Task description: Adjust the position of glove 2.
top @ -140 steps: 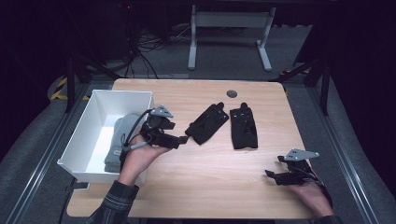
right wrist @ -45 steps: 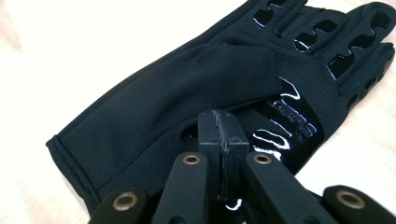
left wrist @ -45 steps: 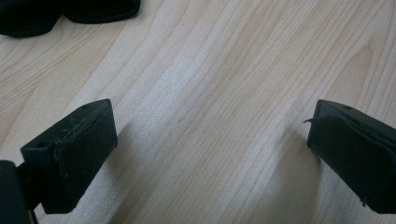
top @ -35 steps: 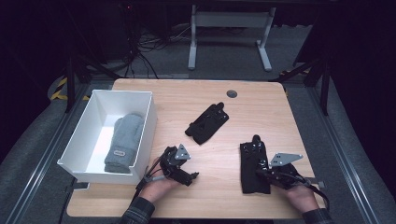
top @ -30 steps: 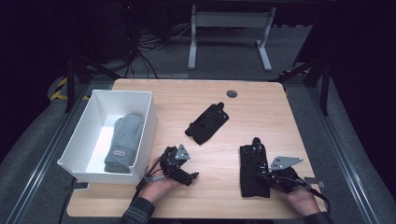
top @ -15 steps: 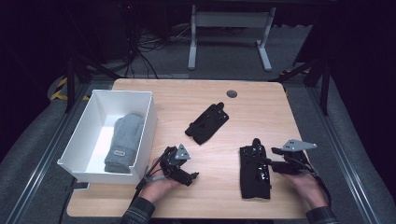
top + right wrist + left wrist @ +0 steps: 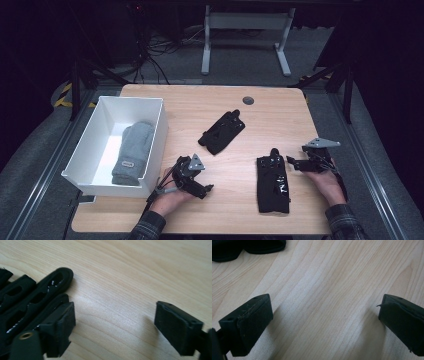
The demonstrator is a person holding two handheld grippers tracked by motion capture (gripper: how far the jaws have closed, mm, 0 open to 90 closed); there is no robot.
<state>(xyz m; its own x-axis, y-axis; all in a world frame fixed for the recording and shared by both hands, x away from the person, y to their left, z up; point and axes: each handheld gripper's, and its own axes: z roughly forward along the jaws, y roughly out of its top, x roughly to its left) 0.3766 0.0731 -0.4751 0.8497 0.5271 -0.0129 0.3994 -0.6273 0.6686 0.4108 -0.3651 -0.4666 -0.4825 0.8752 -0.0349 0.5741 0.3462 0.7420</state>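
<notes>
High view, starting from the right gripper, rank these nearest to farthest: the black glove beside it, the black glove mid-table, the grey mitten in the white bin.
From the right gripper:
1. Black glove beside it, front right.
2. Mid-table black glove, centre.
3. Grey mitten, in the white bin, far left.

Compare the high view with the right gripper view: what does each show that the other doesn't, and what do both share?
High view alone: the white bin with a grey mitten inside, a second black glove mid-table, and the left gripper.

Right gripper view alone: a close look at the right gripper, jaws wide apart over bare wood, nothing between them.

Both: the table, the right gripper, and the black glove beside it.
</notes>
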